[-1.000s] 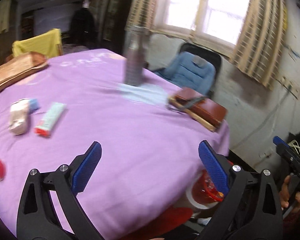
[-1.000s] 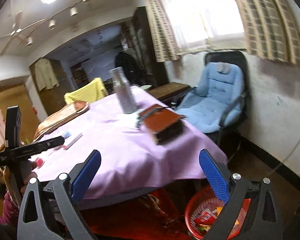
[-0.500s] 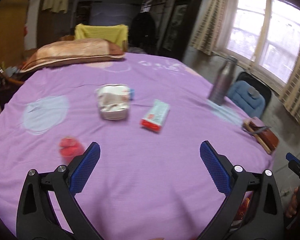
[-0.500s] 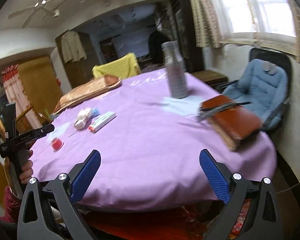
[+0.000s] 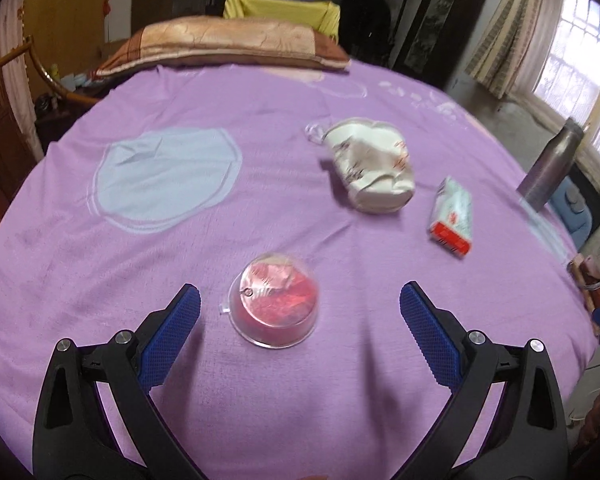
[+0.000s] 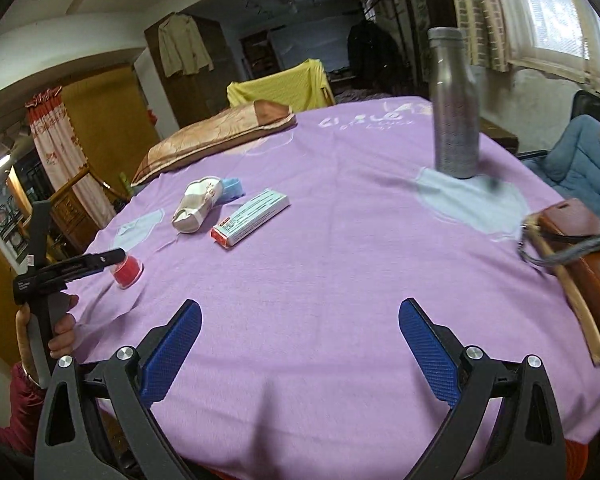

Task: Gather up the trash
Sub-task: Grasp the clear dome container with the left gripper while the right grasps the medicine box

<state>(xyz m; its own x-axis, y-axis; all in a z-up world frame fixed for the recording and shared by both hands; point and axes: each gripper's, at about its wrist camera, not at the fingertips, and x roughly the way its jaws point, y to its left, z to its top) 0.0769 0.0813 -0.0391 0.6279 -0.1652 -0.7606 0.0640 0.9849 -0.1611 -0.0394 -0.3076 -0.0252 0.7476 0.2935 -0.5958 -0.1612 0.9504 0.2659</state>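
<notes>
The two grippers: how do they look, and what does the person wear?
The left gripper and the right gripper have black frames with silver bolts and blue textured fingertip pads. The hand shows a dark red sleeve.

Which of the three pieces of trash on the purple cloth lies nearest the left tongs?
The clear domed cup with red inside, just ahead of the left tongs.

I see soft daylight entering from the bright window (image 6: 568, 12) on the right, blown out to near white behind the striped curtains (image 5: 496, 40). The far rooms stay dim. Both fisheye views bend hard at the edges, with black corners. The crumpled white paper wrapper (image 5: 374, 170) and the tall grey metal bottle (image 6: 454, 104) look smeared by motion blur. Faint shadows lie on the purple-clothed desk (image 5: 260, 208).
</notes>
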